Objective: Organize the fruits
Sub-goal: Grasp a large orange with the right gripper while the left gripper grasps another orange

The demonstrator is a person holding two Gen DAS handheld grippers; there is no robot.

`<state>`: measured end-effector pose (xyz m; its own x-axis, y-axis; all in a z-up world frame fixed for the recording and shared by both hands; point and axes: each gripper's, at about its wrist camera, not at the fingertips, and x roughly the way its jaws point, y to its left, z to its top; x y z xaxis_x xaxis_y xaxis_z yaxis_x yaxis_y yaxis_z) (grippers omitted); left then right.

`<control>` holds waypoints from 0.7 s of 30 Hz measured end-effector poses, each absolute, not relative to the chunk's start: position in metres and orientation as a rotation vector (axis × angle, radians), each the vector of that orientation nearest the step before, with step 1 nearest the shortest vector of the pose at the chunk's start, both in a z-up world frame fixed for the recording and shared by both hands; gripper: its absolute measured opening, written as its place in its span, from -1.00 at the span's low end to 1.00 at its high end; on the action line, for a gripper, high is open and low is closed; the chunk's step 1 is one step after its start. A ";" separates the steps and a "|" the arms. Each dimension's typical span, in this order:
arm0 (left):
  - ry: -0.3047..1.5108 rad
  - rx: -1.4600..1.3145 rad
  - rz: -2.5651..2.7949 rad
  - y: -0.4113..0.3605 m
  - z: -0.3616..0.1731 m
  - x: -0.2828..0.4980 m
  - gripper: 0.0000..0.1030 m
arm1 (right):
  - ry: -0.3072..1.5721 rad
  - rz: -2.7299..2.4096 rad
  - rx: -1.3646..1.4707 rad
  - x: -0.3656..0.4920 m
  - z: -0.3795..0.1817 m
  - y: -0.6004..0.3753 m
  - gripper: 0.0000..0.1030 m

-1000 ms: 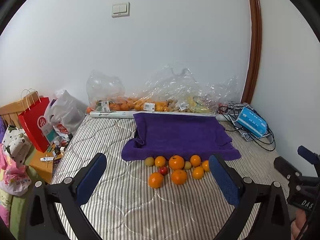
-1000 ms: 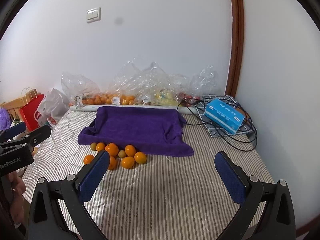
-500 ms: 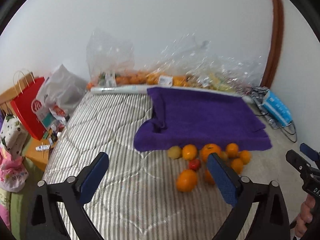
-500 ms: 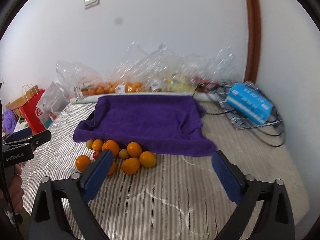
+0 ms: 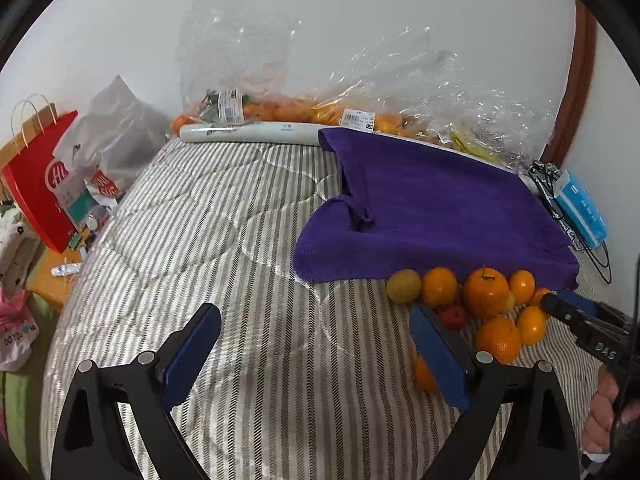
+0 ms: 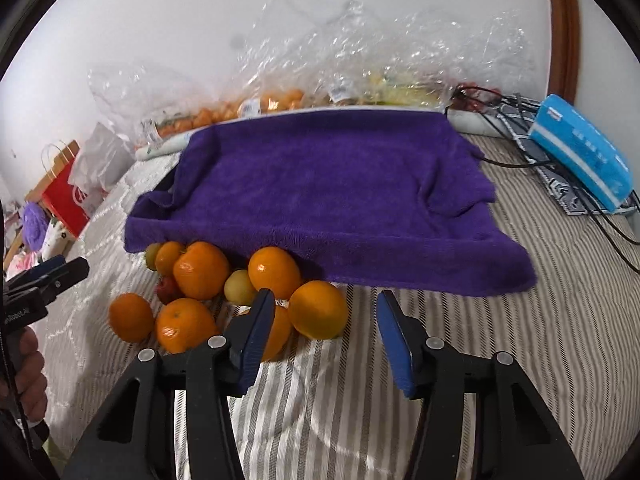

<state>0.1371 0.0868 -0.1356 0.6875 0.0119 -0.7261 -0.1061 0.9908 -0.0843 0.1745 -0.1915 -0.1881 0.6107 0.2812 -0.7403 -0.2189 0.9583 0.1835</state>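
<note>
A pile of several oranges lies on the striped bed cover (image 5: pixel 240 240), against the near edge of a purple towel (image 6: pixel 320 192). With them are a yellow-green fruit (image 5: pixel 404 286) and a small red fruit (image 5: pixel 452 316). My right gripper (image 6: pixel 325 336) is low at the pile's right end and its jaws are closing. One orange (image 6: pixel 318 308) sits just ahead between the fingertips, closer to the left one, and neither pad touches it. My left gripper (image 5: pixel 316 344) stands open over bare cover, with the pile to its right behind the right finger (image 5: pixel 436 356).
Clear plastic bags of fruit (image 5: pixel 280 112) and a white roll (image 5: pixel 248 134) line the wall behind the towel. A red paper bag (image 5: pixel 36 184) stands off the bed's left side. A blue box (image 6: pixel 580 160) and black cables (image 6: pixel 500 108) lie at the right.
Both grippers have dropped and moved in on the fruit pile, which now looks much larger. The right jaws have narrowed a lot. The left view has swung, putting the pile on its right.
</note>
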 end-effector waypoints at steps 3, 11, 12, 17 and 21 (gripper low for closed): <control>0.819 -0.134 0.052 0.086 -0.141 0.142 0.84 | 0.875 0.284 0.085 0.181 -0.191 -0.193 -0.15; 0.827 -0.131 -0.012 0.073 -0.148 0.142 0.84 | 0.897 0.242 0.009 0.182 -0.205 -0.206 -0.36; 0.826 -0.133 -0.028 0.070 -0.148 0.142 0.84 | 0.891 0.247 0.012 0.182 -0.205 -0.207 -0.37; 0.824 -0.129 -0.113 0.058 -0.147 0.138 0.84 | 0.868 0.247 -0.014 0.185 -0.205 -0.206 -0.38; 0.862 -0.112 -0.144 0.045 -0.153 0.140 0.74 | 0.871 0.272 0.012 0.187 -0.205 -0.209 -0.38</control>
<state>0.1403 0.0452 -0.1531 0.6423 -0.1712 -0.7471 0.0810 0.9844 -0.1559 0.1866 -0.2088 -0.2055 0.6118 0.2404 -0.7536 -0.2305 0.9655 0.1209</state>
